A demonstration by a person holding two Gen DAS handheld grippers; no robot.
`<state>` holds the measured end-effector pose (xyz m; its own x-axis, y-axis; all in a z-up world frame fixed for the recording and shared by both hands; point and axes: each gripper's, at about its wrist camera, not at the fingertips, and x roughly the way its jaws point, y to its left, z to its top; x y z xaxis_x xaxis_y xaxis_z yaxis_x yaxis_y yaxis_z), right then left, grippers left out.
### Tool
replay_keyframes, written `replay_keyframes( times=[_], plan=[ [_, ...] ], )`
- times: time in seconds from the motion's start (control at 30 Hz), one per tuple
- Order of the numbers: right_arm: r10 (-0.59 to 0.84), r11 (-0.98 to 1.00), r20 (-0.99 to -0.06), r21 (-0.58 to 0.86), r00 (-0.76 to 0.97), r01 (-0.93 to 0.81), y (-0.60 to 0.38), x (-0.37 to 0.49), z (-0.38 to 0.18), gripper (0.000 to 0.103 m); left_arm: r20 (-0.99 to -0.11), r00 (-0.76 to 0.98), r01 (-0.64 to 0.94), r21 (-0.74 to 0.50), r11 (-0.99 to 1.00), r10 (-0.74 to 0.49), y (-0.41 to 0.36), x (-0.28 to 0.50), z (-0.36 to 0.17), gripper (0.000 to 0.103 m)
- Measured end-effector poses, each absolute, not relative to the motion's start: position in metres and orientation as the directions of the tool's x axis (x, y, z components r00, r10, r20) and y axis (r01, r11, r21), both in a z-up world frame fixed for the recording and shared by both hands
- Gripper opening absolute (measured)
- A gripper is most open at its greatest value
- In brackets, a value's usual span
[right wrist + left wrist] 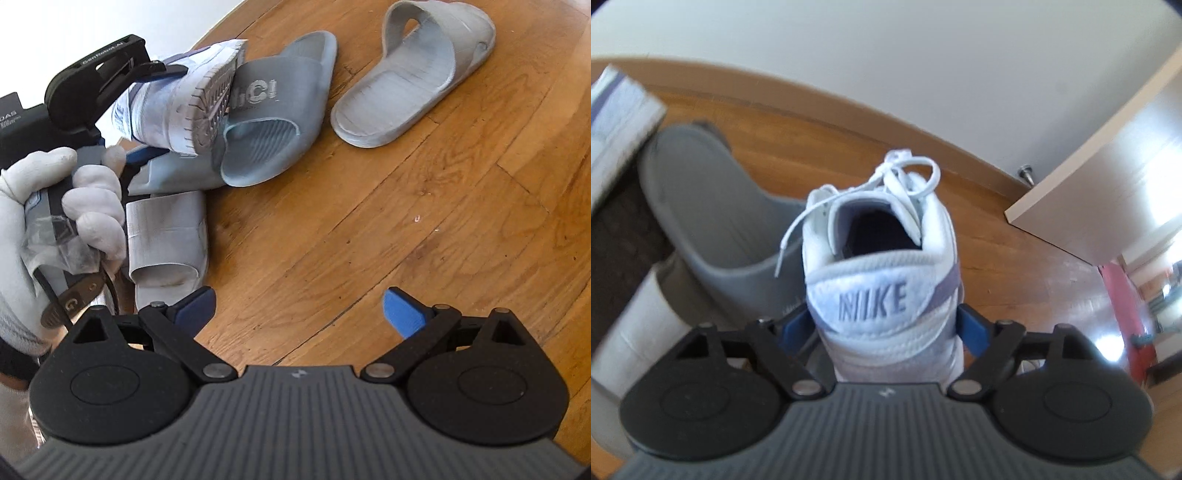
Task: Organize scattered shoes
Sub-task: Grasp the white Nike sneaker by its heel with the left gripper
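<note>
The left gripper (886,325) has its blue fingers (973,330) clamped on the heel of a white leather lace-up sneaker (879,258), lifted off the wooden floor (406,240) above a grey rubber slide sandal (280,110). The right gripper (299,308) hangs spread wide and empty – a paler grey slide (413,74) lies nearby.

Wrist views, both showing sneaker (882,266)

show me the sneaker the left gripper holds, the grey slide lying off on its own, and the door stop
sneaker (873,295): left wrist view, on its heel tab
grey slide (413,74): right wrist view, on its footbed
door stop (1027,173): left wrist view, on its metal post
</note>
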<state>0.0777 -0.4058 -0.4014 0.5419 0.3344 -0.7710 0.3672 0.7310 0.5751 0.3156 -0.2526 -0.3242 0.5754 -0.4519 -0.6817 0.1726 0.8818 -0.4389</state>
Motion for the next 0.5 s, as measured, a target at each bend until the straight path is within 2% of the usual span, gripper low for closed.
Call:
replay_keyframes(
  times=[0.13,0.43,0.5],
  plan=[
    [0.331,0.729,-0.764,0.58,0.554,0.365,-0.413,0.074,-0.402,0.098,-0.635,0.575,0.285,-0.435,0.854,-0.515,-0.222,0.286,-0.308,0.074],
    [0.35,0.738,-0.766,0.58,0.539,0.345,-0.415,0.06,-0.407,0.097,-0.721,0.425,0.525,-0.296,0.798,-0.547,-0.166,0.188,-0.338,0.078],
    [0.355,0.75,-0.768,0.574,0.532,0.328,-0.413,0.059,-0.409,0.097,-0.751,0.413,0.523,-0.267,0.809,-0.515,-0.171,0.19,-0.349,0.08]
  ],
)
